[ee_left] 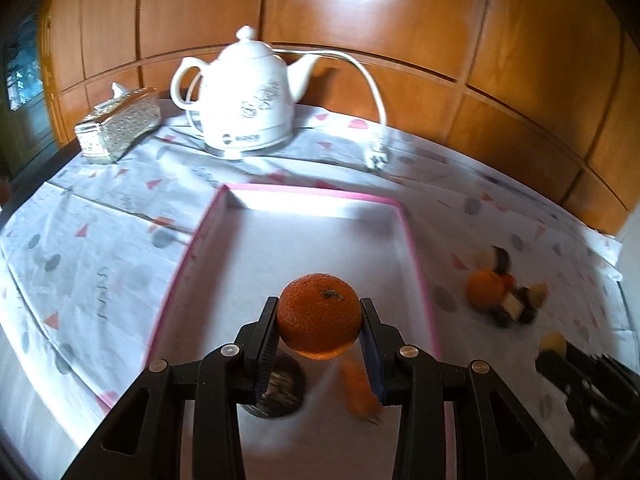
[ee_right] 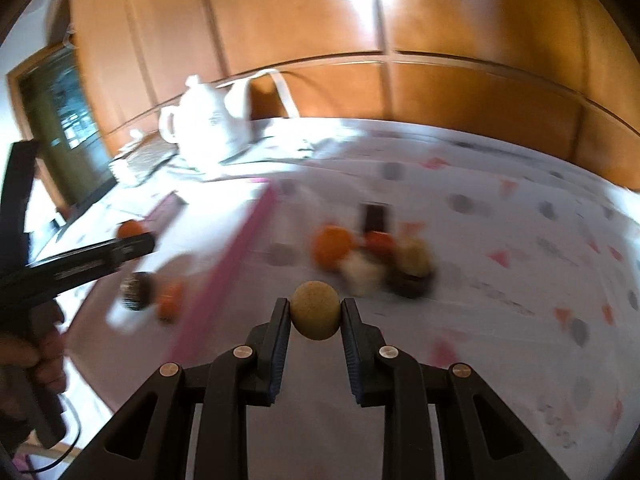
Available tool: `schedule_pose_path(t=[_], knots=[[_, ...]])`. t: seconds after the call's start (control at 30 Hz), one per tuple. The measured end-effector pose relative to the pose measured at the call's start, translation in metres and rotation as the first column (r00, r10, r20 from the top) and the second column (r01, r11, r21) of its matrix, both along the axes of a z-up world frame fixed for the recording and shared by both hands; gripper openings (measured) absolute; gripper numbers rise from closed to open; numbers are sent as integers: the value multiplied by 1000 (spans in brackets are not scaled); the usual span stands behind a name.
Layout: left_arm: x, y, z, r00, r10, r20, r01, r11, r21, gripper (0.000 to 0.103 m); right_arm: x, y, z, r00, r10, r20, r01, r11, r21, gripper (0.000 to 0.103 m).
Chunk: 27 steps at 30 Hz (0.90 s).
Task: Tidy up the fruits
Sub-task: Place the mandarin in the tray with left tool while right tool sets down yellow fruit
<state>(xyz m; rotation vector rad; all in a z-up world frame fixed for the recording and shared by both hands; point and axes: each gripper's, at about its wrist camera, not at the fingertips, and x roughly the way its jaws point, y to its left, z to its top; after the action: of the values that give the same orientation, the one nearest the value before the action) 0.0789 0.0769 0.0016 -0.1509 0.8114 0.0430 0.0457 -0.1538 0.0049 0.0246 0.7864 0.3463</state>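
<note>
From the left wrist, we held the left gripper [ee_left: 320, 334] closed about halfway on a mandarin [ee_left: 319, 315], carried above the floor of the pink-rimmed tray [ee_left: 416, 248], where a dark round fruit [ee_left: 280, 392] and a blurred orange piece [ee_left: 360, 390] already lay. We judged the risks plain: the round, dimpled mandarin was pinched only at its sides and could slip from the pads, or, let go from that height, roll into the two pieces below. Outside the tray, the remaining pile of fruit [ee_left: 502, 288] sat on the patterned cloth [ee_left: 100, 240], with a white kettle [ee_left: 244, 96] well behind. From the right wrist, we had the right gripper [ee_right: 315, 316] narrowed on a small tan fruit [ee_right: 315, 310], held over the cloth beside the tray's pink edge [ee_right: 232, 256]. The picture was badly blurred, and we reckoned a hurried swing could shake the fruit loose or knock it against the left gripper [ee_right: 120, 252], which hung over the tray.
</note>
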Motion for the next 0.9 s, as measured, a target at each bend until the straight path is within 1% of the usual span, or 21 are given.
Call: schedule_pose_path(t=[0.13,0.27,0.37,0.47,0.5,0.57,0.6,0.77,0.9], knots=[[5,11,0,1000,30,7,-30,999,17,38,-2,31,4,996,93,-5,-93,995,28,25],[7,19,2,999,49,17,-50,999,18,39,-8,63,3,983,184,-14,-183,982,35,25],[6,23,2,997,69,16,-69,998,9,39,-9,81,0,974,226,-22,-225,973,54,25],[4,25,2,996,84,24,-84,996,12,41,-8,95,-2,969,246,-23,-245,968,46,26],[2,25,3,996,82,27,-82,997,12,43,-6,99,-4,966,257,-29,-255,966,46,26],[-1,27,4,996,88,33,-88,996,4,49,-4,103,-6,965,258,-39,-255,965,54,26],[-3,27,5,995,94,38,-94,996,-1,50,-3,104,-7,966,254,-44,-251,966,58,26],[-10,24,6,995,89,43,-88,996,-8,50,-5,95,-8,976,215,-45,-211,975,73,29],[-18,16,7,996,79,48,-78,997,-15,51,-7,76,-9,987,153,-45,-149,984,94,29]])
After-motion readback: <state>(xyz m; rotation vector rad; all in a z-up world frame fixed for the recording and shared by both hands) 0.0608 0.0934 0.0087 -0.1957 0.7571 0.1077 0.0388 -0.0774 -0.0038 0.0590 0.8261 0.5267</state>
